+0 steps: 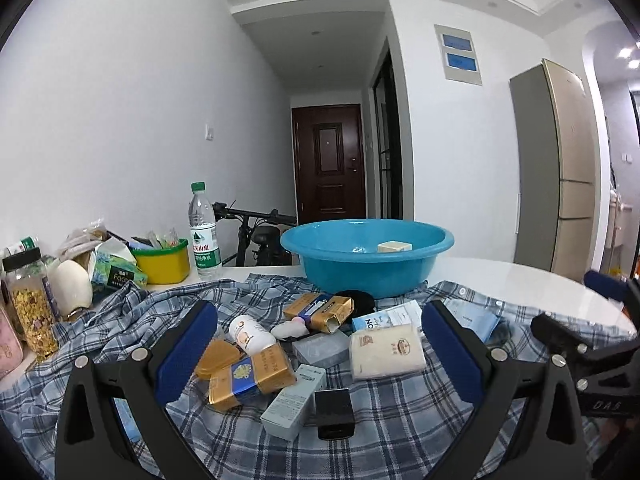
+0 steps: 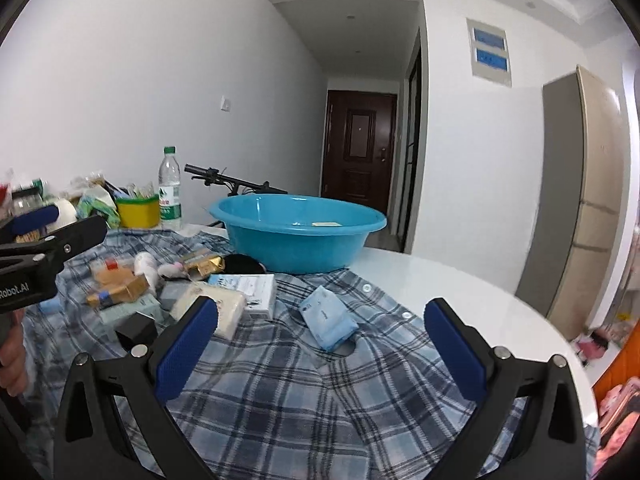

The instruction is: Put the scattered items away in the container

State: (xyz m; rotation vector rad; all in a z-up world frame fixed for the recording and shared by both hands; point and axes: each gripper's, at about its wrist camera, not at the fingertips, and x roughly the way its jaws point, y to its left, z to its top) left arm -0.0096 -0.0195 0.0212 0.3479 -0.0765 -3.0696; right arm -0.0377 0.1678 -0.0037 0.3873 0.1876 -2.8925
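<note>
A blue basin [image 1: 368, 256] stands at the back of the plaid cloth [image 1: 400, 420] and holds one pale soap bar [image 1: 394, 246]. Scattered items lie in front of it: gold packets [image 1: 250, 380], a white bottle [image 1: 250, 334], a white tissue pack [image 1: 384, 352], a grey box [image 1: 294, 400], a black box [image 1: 334, 414]. My left gripper [image 1: 320, 340] is open and empty above them. My right gripper [image 2: 320, 336] is open and empty above a light blue packet [image 2: 326, 316]. The basin [image 2: 300, 236] shows in the right wrist view too.
A water bottle [image 1: 204, 232], a yellow tub [image 1: 162, 260], a tissue box and jars [image 1: 32, 304] stand along the table's left back edge. The white table [image 2: 460, 292] runs on to the right of the cloth. A bicycle stands behind the table.
</note>
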